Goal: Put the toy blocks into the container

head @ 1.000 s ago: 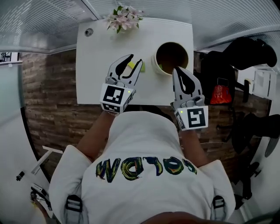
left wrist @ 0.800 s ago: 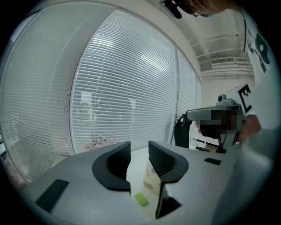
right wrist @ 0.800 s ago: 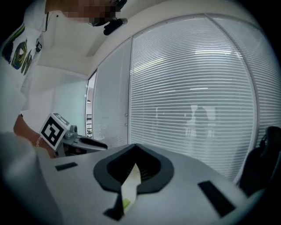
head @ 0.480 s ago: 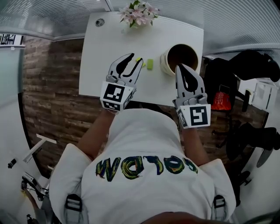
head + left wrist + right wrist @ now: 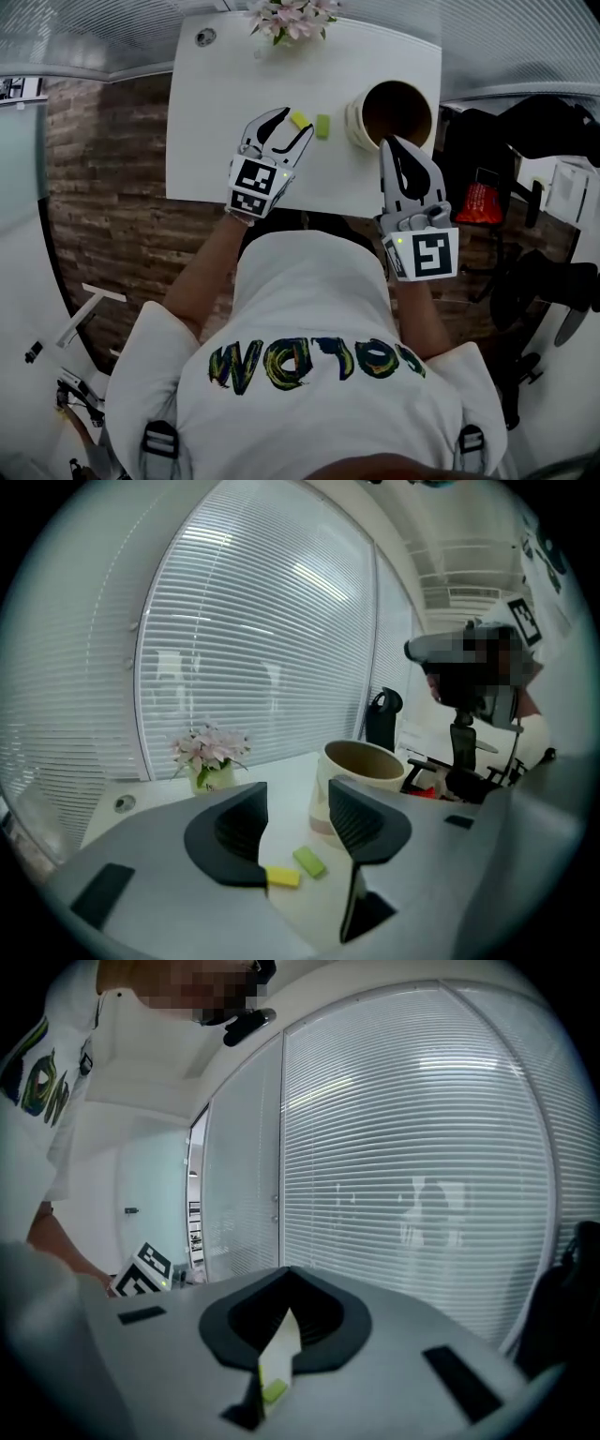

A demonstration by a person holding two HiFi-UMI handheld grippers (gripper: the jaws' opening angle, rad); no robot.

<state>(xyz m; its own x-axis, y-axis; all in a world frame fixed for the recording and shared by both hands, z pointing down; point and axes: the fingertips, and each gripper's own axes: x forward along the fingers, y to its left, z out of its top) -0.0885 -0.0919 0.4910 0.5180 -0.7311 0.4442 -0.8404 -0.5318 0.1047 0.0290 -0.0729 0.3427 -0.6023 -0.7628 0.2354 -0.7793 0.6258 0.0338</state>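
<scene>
With the yellow block (image 5: pixel 299 119) and green block (image 5: pixel 322 127) not yet in the container (image 5: pixel 394 111), the left tool (image 5: pixel 292 127), jaws just opening, straddled the yellow block on the table (image 5: pixel 216 112) without gripping it; the right tool (image 5: pixel 390 145) was closed, empty.

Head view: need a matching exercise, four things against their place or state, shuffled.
Things:
1. flowers
2. container
3. green block
4. right gripper

Places or states:
A. fingers together, tip by the container's near rim
B. at the far edge of the table
C. lying flat between the yellow block and the container
D. upright, open-topped, at the table's right side

Pairs: 1-B, 2-D, 3-C, 4-A
</scene>
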